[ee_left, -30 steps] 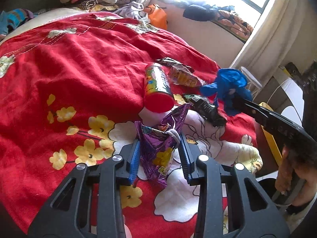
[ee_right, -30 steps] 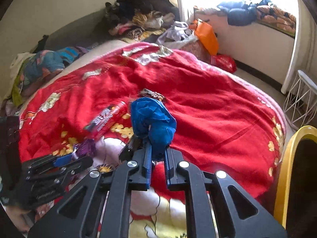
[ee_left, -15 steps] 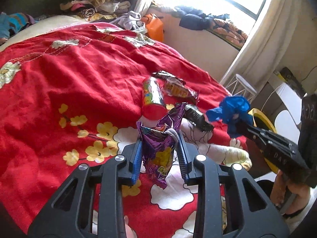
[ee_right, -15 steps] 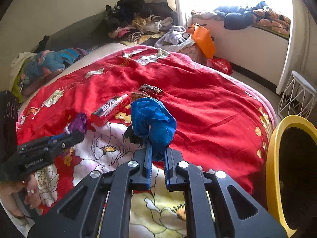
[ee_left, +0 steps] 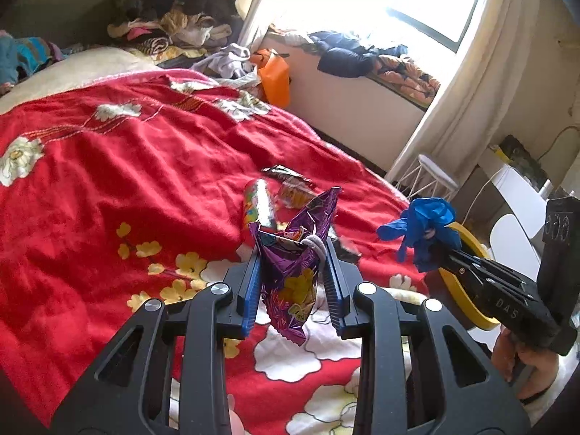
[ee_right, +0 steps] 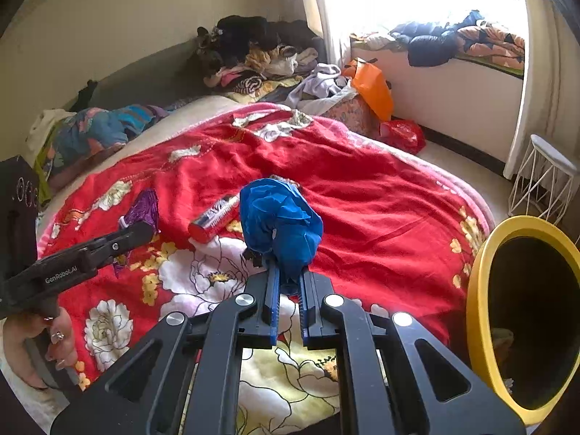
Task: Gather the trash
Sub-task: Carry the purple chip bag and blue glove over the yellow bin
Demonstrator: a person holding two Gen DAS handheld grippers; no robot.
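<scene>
A crumpled purple snack wrapper [ee_left: 295, 272] is pinched between my left gripper [ee_left: 293, 250] jaws, held above the red floral blanket [ee_left: 108, 188]. My right gripper [ee_right: 288, 272] is clamped on a wad of blue plastic [ee_right: 279, 224], also lifted off the bed. At three o'clock of that wad in the right wrist view stands the yellow-rimmed bin [ee_right: 478, 311]. On the blanket at twelve o'clock of the purple wrapper lie a red-ended snack tube [ee_left: 257, 206] and a foil wrapper [ee_left: 293, 192].
</scene>
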